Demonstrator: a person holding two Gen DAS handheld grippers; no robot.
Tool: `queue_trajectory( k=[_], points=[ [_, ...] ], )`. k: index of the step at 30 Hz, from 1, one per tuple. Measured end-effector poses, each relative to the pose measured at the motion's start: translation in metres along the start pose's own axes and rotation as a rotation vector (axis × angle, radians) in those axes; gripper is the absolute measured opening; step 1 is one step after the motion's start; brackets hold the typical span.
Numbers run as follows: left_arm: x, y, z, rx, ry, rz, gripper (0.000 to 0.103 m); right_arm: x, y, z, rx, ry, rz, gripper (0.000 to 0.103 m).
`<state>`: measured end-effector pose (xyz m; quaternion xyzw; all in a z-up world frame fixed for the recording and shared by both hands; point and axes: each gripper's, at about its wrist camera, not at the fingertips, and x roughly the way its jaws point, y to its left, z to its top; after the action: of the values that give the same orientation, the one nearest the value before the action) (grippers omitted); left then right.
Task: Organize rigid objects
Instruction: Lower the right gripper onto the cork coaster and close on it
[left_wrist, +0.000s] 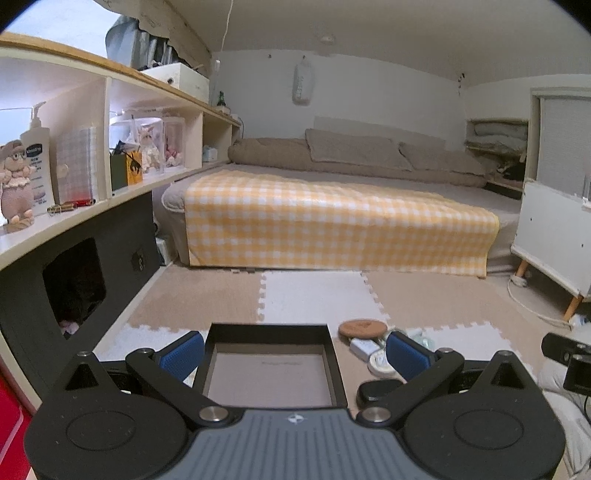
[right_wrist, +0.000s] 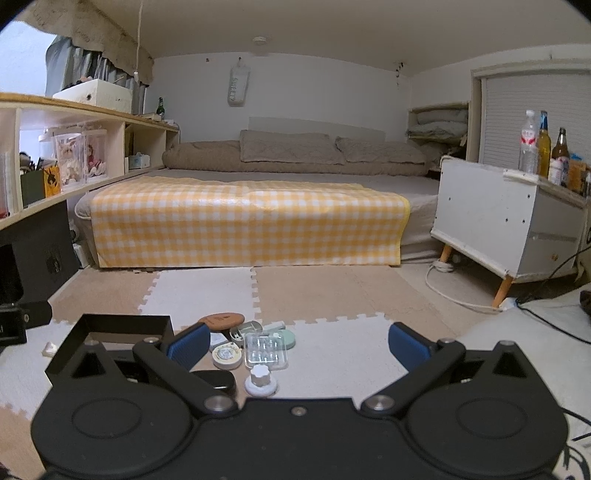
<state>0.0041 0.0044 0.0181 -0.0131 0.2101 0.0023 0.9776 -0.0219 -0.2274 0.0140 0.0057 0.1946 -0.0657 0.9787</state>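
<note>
Black open-topped box (left_wrist: 271, 334), rectangular, pale inner floor, upright on the foam floor mat and holding nothing visible. Beside it lay a loose cluster: round brown wooden disc (right_wrist: 221, 319), flat; round white tin (right_wrist: 226, 354) with a printed lid; clear plastic case (right_wrist: 266, 350); pale green round case (right_wrist: 287, 339). Nearest sat a white knobbed cap (right_wrist: 260, 380) and a black oval case (left_wrist: 378, 390).

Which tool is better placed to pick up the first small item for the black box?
Probably the right tool: open, with the clear case and white knob between its fingers. The left tool faces the empty black box.
</note>
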Motion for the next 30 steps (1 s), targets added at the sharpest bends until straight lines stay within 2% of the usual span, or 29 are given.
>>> queue_trajectory(
  k=[4, 11, 17, 20, 26, 30],
  points=[
    [0.007, 0.005, 0.012, -0.029, -0.007, 0.004, 0.103, 0.01, -0.005, 0.011, 0.027, 0.0, 0.022, 0.103],
    [0.029, 0.011, 0.044, -0.04, -0.034, 0.031, 0.103, 0.038, -0.002, 0.034, -0.014, -0.043, 0.062, 0.103],
    [0.074, 0.017, 0.076, -0.042, -0.009, 0.039, 0.103, 0.08, 0.007, 0.054, -0.032, -0.023, 0.119, 0.103],
    [0.096, 0.023, 0.082, -0.034, -0.015, 0.077, 0.103, 0.103, 0.013, 0.06, -0.042, -0.011, 0.153, 0.103],
    [0.145, 0.044, 0.08, -0.031, 0.059, 0.13, 0.103, 0.158, 0.026, 0.067, -0.043, 0.025, 0.209, 0.103],
    [0.17, 0.068, 0.068, -0.057, 0.144, 0.133, 0.097, 0.192, 0.039, 0.067, -0.086, 0.034, 0.214, 0.103]
  ],
)
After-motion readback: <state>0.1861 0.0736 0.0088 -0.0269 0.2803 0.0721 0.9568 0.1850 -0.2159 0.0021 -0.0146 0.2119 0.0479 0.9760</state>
